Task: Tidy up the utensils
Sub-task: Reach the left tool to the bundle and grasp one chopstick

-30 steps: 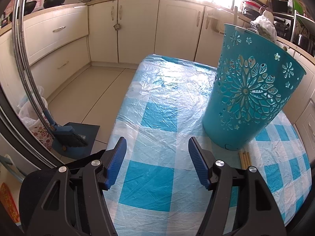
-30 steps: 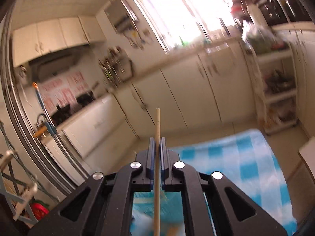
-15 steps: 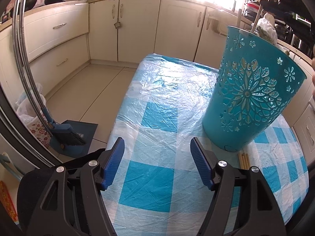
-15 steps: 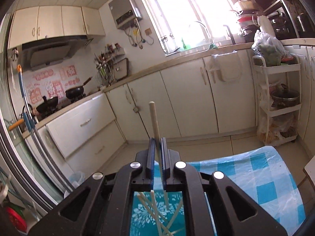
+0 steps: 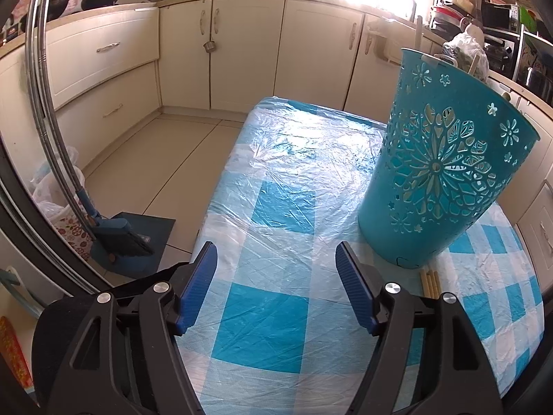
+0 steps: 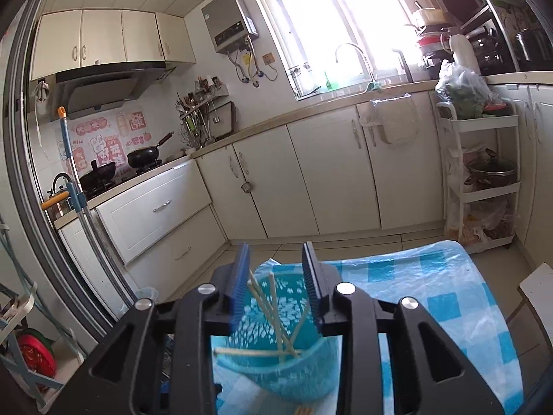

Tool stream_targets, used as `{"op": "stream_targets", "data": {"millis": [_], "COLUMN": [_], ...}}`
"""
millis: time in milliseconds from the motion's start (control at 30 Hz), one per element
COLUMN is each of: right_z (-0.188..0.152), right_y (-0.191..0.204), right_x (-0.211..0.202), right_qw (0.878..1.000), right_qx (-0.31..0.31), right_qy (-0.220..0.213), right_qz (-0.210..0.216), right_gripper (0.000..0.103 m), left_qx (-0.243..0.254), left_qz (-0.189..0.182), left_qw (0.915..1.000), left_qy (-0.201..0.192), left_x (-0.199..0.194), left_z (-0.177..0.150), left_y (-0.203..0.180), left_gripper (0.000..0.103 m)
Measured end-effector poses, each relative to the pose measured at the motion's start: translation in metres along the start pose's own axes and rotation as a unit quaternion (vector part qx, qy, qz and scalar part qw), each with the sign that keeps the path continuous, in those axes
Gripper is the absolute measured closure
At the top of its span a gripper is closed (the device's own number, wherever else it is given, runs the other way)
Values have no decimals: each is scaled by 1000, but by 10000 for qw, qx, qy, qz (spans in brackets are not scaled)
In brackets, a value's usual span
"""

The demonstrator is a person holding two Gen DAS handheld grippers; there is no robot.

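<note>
My right gripper [image 6: 275, 259] has just been opening above the tall blue plastic basket with flower holes [image 6: 276, 363] and holds nothing. Thin wooden chopsticks [image 6: 276, 314] lean inside the basket. More chopsticks [image 5: 429, 282] lie just beside its bottom. My left gripper [image 5: 276, 259] is wide open and empty, near the basket.

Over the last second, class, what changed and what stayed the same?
The right claw let go of its chopstick: its jaws have just been opening, with nothing between them now, above the teal basket holding chopsticks. The left claw stayed open, empty.
</note>
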State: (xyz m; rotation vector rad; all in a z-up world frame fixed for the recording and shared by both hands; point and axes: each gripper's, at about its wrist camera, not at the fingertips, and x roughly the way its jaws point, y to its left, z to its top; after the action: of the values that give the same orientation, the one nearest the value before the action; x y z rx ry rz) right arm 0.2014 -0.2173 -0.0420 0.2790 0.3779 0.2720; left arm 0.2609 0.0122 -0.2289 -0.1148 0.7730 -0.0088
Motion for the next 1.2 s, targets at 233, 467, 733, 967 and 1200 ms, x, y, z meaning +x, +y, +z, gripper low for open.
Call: {"op": "stream_targets", "data": {"millis": [233, 467, 733, 967, 1200], "right_z": [-91, -141, -159, -163, -159], "right_y": [-4, -12, -11, -6, -19], "right_x": [6, 52, 74, 69, 60], "right_qw": [9894, 9683, 9594, 9555, 9462], "right_qx": [-148, -81, -219, -714, -983], "right_qy": [1382, 2440, 2715, 2745, 2923], "right_qz": [-415, -536, -728, -812, -979], "right_gripper": [62, 81, 84, 85, 92], "left_qx": [10, -30, 3, 14, 514], "left_qz": [4, -1, 4, 3, -555], "left_qw": [10000, 10000, 10000, 10000, 9971], "left_qy": [0, -3, 7, 2, -63], "left_x": [0, -2, -1, -1, -21], "left_z": [0, 2, 2, 1, -6], "left_y": [0, 3, 2, 2, -25], "left_gripper": [32, 31, 30, 29, 29]}}
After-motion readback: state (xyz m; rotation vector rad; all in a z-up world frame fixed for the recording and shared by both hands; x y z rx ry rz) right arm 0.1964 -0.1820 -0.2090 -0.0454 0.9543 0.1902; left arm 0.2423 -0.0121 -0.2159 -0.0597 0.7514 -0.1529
